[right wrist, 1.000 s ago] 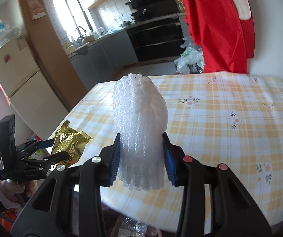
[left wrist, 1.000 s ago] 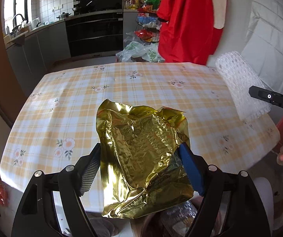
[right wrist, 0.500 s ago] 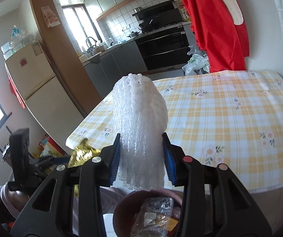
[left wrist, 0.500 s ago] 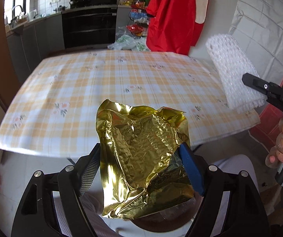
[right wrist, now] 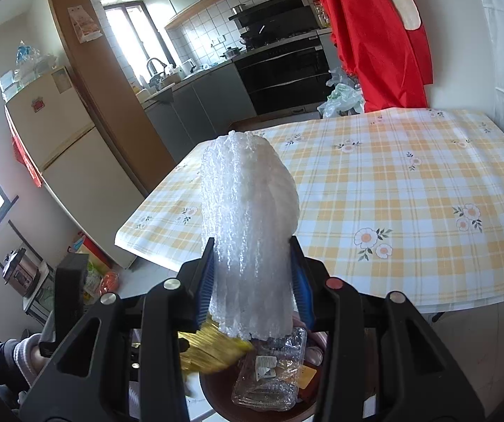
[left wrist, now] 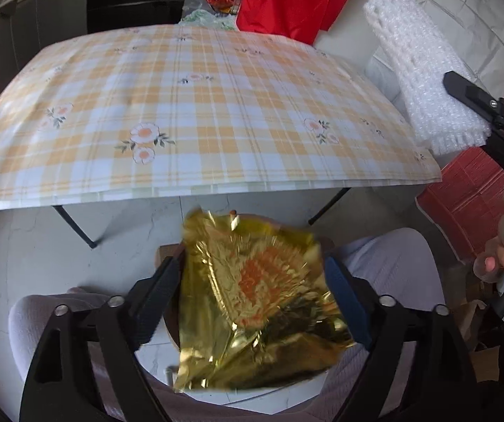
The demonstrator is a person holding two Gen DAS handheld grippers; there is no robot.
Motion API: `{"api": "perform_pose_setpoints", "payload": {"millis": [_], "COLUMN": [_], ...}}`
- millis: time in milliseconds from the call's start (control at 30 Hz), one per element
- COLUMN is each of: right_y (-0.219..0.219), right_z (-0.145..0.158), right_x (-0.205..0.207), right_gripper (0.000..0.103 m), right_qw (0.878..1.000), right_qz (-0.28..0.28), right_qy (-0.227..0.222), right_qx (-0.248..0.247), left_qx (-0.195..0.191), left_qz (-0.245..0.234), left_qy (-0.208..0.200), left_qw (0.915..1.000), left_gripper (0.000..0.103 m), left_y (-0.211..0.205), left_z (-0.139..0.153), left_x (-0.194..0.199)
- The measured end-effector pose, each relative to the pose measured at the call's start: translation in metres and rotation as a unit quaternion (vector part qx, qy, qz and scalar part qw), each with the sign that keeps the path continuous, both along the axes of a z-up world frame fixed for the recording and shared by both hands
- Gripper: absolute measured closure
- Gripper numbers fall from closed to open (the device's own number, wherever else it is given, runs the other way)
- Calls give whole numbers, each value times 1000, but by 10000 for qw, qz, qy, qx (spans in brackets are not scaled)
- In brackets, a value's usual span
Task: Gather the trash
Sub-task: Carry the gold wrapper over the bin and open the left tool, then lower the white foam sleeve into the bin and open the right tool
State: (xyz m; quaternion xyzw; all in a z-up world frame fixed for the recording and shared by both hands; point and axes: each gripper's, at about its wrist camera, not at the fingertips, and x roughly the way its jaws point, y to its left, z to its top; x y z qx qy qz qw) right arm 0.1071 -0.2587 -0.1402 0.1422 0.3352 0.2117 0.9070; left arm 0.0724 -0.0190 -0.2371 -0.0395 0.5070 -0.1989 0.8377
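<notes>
A crumpled gold foil wrapper (left wrist: 252, 299) sits blurred between the fingers of my left gripper (left wrist: 252, 274), whose jaws are opening; the pads stand just off its edges. The gripper points down past the table edge. The wrapper's corner (right wrist: 210, 351) reaches over the rim of a brown bin (right wrist: 213, 397) that holds a clear plastic container (right wrist: 269, 376). My right gripper (right wrist: 252, 281) is shut on an upright roll of white bubble wrap (right wrist: 248, 218), above the same bin. From the left wrist view that roll (left wrist: 427, 70) shows at the upper right.
A table under a yellow checked floral cloth (left wrist: 217, 105) lies just ahead, its near edge above the bin. A person's light-trousered legs (left wrist: 392, 274) flank the bin. A red garment (right wrist: 375, 35) hangs behind the table, and a fridge (right wrist: 58, 147) stands left.
Both grippers have drawn back from over the table to beyond its near edge. The left one has tipped downward, its jaws have widened and the gold wrapper has slid lower between them.
</notes>
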Motion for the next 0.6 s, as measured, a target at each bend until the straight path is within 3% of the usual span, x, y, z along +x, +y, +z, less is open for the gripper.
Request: {"api": "perform_pose_setpoints", "payload": {"millis": [200,400,600], "right_y": [7,21,43], "right_z": [-10,-31,-56], "right_x": [-3,-7,-13], "right_gripper": [62,62,61], "right_qw": [9998,9982,9937], "right_qz": [68,200,432], "right_qy": [132,424,823], "right_qx": [-109,-375,-624], "left_qx": [-94,104,405], "left_qz": [614,1333,1673], "left_qy": [-21,-696,-1327], "left_qw": [9981,9886,9761], "left_gripper": [11,8,6], "left_y": [22,60,79], "left_z": [-2,29,60], "left_x": [5,0,-11]}}
